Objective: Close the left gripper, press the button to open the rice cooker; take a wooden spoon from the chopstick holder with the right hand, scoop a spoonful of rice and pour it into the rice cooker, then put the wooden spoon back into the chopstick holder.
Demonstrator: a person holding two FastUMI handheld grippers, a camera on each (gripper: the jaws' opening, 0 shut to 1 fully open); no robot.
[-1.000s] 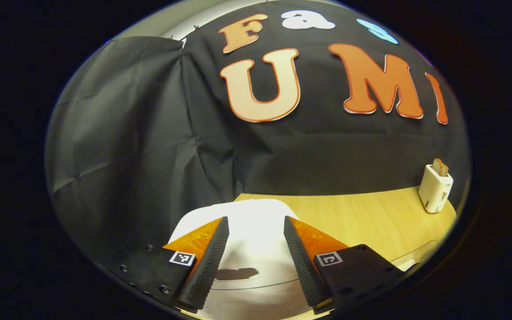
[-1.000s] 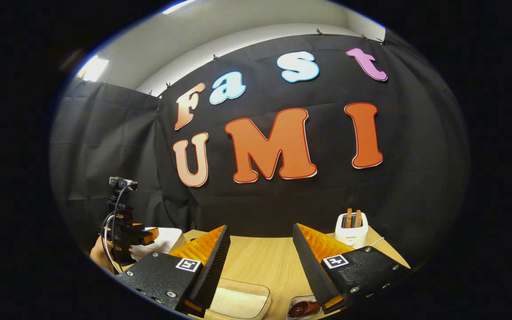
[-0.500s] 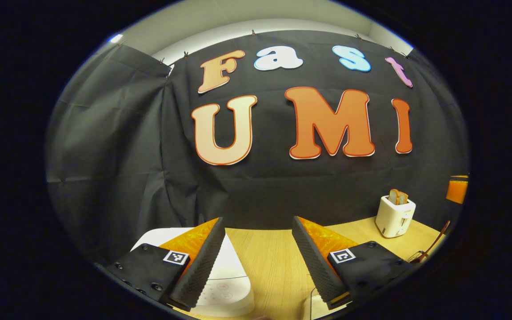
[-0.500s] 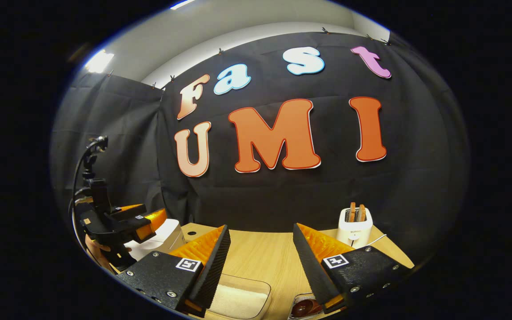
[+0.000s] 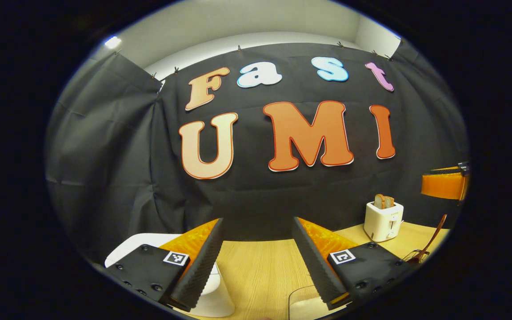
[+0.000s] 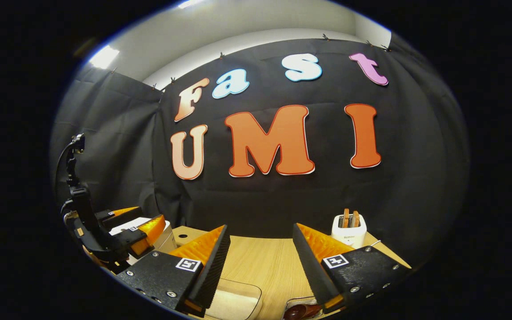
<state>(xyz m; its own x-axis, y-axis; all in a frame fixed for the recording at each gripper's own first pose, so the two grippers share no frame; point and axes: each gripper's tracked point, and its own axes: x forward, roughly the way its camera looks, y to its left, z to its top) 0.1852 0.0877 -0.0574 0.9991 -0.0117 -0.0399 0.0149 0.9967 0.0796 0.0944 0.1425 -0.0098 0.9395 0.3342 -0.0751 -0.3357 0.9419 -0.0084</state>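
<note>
Left gripper view: the left gripper [image 5: 256, 258] stands wide over the pale wooden table [image 5: 260, 266], holding nothing. The white rice cooker [image 5: 211, 289] sits under its left finger. A white toaster [image 5: 383, 218] stands ahead to the right, by black cloth. Right gripper view: the right gripper [image 6: 258, 262] gapes empty above what may be a rice tray [image 6: 234, 302].

The table [image 5: 260, 266] was pale wood with a fine straight grain, matt. The rice cooker [image 5: 214, 295] and toaster [image 5: 382, 221] looked like smooth white plastic. The left gripper's fingers [image 5: 198, 271] carried ribbed, matt pads. The wall cloth [image 6: 105, 146] hung creased and dull.
</note>
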